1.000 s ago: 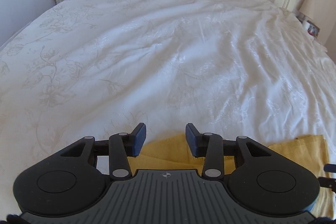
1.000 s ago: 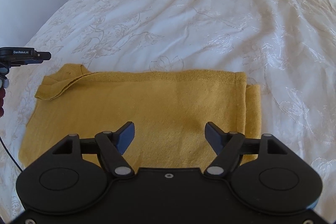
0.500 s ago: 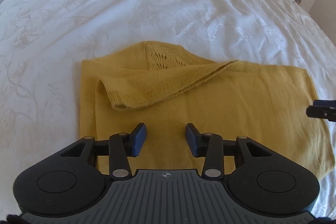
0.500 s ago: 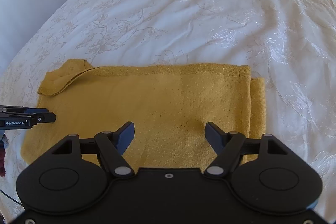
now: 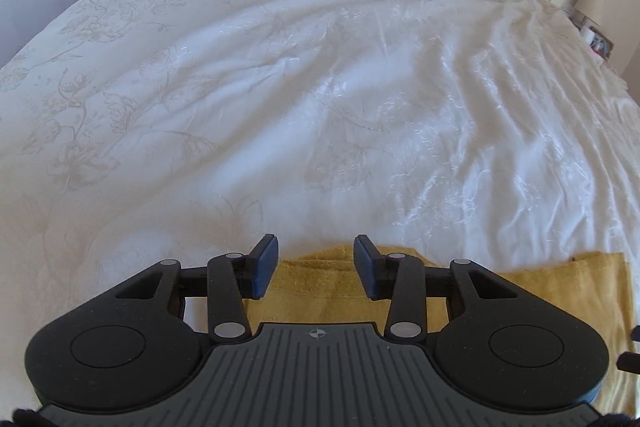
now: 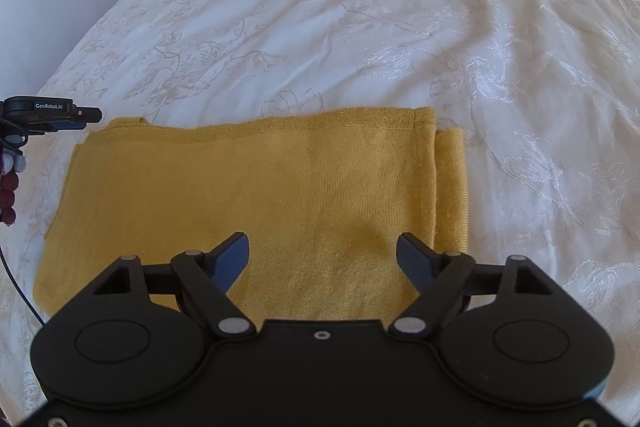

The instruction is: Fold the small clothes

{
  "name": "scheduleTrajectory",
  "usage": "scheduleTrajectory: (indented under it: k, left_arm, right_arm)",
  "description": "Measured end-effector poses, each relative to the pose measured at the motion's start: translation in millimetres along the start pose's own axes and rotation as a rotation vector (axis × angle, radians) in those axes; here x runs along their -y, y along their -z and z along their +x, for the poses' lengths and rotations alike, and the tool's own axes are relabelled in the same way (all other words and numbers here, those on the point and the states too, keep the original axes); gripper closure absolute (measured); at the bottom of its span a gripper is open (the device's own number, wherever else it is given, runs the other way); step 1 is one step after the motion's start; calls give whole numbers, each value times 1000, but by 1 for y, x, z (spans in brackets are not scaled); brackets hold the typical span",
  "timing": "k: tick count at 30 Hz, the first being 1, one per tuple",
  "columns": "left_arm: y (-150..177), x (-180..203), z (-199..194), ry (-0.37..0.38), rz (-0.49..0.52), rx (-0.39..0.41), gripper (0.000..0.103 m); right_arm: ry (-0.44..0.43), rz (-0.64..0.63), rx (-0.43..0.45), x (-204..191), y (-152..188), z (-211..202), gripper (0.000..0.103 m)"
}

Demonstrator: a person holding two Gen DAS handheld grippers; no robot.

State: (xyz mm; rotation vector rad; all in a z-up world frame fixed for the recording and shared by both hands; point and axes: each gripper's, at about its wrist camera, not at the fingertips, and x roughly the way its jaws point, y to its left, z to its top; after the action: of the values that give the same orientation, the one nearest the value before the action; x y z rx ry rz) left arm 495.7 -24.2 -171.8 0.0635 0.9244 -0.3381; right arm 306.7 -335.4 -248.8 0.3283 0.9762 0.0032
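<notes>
Mustard knitwear, a small yellow top [image 6: 256, 203], lies flat on the white bedspread [image 6: 400, 27] near its closer edge, already doubled into a rough rectangle, with a second layer peeking out along the right side. Judging by that shape, one fold or more is done and the piece needs another pass.

The right gripper [image 6: 323, 253] hangs over the near right part of the cloth, its jaws opening wide with nothing pinched between them. The left gripper [image 5: 315, 265] sits at the far left corner of the top, seen at the left edge of the right wrist view; its jaws stand at a narrow gap, empty, with only the yellow edge showing beneath them.

Several things could spoil the next fold. The knit looks soft and loose, so a grab at one layer only would peel the stack apart instead of carrying it over. The offset layer on the right may slip further if that side is lifted unevenly. The bedspread is thin and wrinkled, and a low pinch could catch it along with the top. With the two grippers well apart, uneven lifting would skew the edges.
</notes>
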Motion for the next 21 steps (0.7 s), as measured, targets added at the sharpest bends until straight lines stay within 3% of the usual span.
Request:
scheduleTrajectory:
  k: [8,12,16,18,21]
  left_arm:
    - [61,52,-31,119,49,-99,62]
    - [96,75,-34,169,65,-196,61]
    - [122,90,-33,161,91,-257,54]
    - [129,95,-29,141,119,-266,44]
    - [136,98,-26,110,142,-265,41]
  right_arm:
    - [3,-20,-24,-2,14,-8,20]
    - [-1,-57,-35,-11,25,-11,11]
    - [32,-114,-77,-18,41,-8,8]
    - [54,-137,-97,-17,50,-7,5]
    - [79,-144,-126,-11,61,-6,3]
